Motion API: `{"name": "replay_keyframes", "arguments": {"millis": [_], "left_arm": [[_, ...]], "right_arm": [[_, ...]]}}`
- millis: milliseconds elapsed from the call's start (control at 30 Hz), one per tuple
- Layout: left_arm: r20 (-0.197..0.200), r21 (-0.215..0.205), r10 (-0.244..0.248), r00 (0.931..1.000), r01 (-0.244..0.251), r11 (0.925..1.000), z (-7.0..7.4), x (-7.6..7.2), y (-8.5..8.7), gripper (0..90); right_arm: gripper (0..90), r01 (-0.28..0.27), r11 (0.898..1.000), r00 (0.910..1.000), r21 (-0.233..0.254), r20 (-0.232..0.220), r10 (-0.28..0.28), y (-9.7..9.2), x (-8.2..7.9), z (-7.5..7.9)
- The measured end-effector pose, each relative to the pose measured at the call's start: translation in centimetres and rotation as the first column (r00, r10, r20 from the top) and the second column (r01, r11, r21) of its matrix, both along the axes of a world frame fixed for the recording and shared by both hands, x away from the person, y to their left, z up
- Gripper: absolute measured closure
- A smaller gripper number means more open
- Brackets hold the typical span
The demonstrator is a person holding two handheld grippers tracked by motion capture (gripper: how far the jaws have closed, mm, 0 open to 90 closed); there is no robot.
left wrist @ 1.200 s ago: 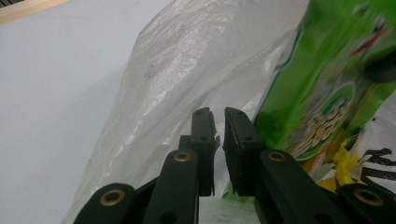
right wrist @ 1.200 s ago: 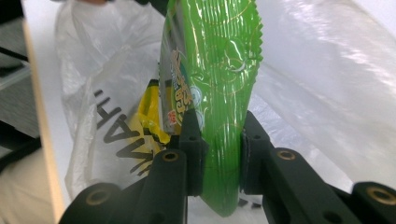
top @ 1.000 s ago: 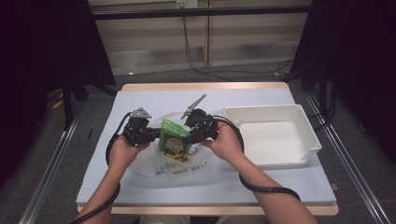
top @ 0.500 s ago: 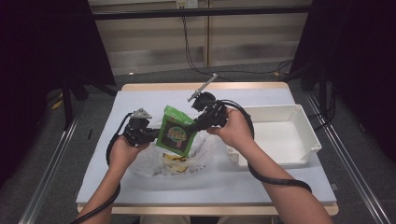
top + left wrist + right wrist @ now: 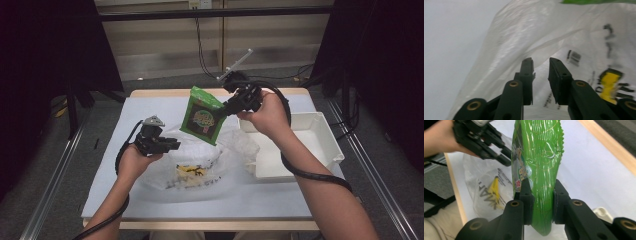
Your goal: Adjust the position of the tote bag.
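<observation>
My right gripper [image 5: 226, 109] is shut on the lower end of a green snack bag [image 5: 202, 116], which hangs tilted in the air above the table. Its jaws pinch the packet [image 5: 539, 150] from both sides. Below it lies a crumpled clear plastic bag [image 5: 200, 167] with yellow and black print. At this bag's left edge, my left gripper [image 5: 172, 145] is low over the table. Its jaws have just been opening and stand a little apart [image 5: 541, 60]. The film [image 5: 524, 32] lies just past the tips, and the pads do not press on it.
A white rectangular tray [image 5: 325, 135] stands on the right of the light table [image 5: 150, 107]. Cables trail from both grippers. The table's wooden front edge runs along the bottom, and dark floor and metal rails surround it.
The right gripper has lifted the green snack bag up and to the right, out of the plastic bag. The left hand has stayed at the bag's left edge.
</observation>
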State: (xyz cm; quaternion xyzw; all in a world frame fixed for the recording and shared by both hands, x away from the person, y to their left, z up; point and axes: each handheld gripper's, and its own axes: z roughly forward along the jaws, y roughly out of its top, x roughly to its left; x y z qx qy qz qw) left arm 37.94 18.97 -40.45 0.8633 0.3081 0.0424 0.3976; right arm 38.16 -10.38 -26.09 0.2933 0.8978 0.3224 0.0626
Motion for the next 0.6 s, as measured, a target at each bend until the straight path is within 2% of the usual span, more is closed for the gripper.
{"name": "replay_keyframes", "arguments": {"millis": [67, 133, 167, 200, 267, 400, 433, 600], "left_arm": [[-0.007, -0.009, -0.032, 0.9995, 0.031, 0.9995, 0.6, -0.3, -0.2, 64.2], [0.002, -0.002, -0.043, 0.9991, 0.044, 0.9991, 1.1, -0.6, -0.4, 56.6], [0.002, -0.014, -0.046, 0.9989, 0.046, 0.9988, 1.3, -0.6, -0.5, 52.9], [-0.001, -0.025, -0.053, 0.9986, 0.053, 0.9983, 1.5, -0.7, -0.6, 51.6], [-0.013, -0.019, -0.064, 0.9979, 0.063, 0.9978, 1.7, -0.8, -0.8, 48.1], [-0.014, -0.004, -0.07, 0.9974, 0.07, 0.9975, 1.7, -1.0, -1.0, 42.7], [-0.013, -0.014, -0.072, 0.9973, 0.072, 0.9973, 1.7, -1.1, -1.0, 42.0], [-0.008, 0.006, -0.063, 0.998, 0.063, 0.998, 1.7, -1.4, -1.0, 38.9]], "right_arm": [[75.6, 0.005, 1.0, 1.0, 0.004, -0.002, -0.005, -0.5, 0.2, 0.3], [75.6, -0.006, 1.0, 0.9998, 0.006, 0.018, 0.006, -0.9, 0.2, 0.9], [75.6, -0.008, 1.0, 0.9998, 0.017, 0.017, 0.008, -1.1, 0.3, 1.2], [75.6, -0.006, 1.0, 0.9999, 0.02, 0.014, 0.006, -1.3, 0.3, 1.6], [75.6, -0.006, 1.0, 0.9997, 0.014, 0.024, 0.006, -1.5, 0.5, 2.1], [75.6, -0.012, 1.0, 0.9997, 0.01, 0.02, 0.012, -2.0, 0.9, 3.2], [75.5, -0.013, 1.0, 0.9998, 0.017, 0.018, 0.013, -2.2, 1.0, 3.4], [75.4, -0.004, 0.999, 0.9999, 0.052, 0.014, 0.004, -3.4, 1.5, 5.2]]}}
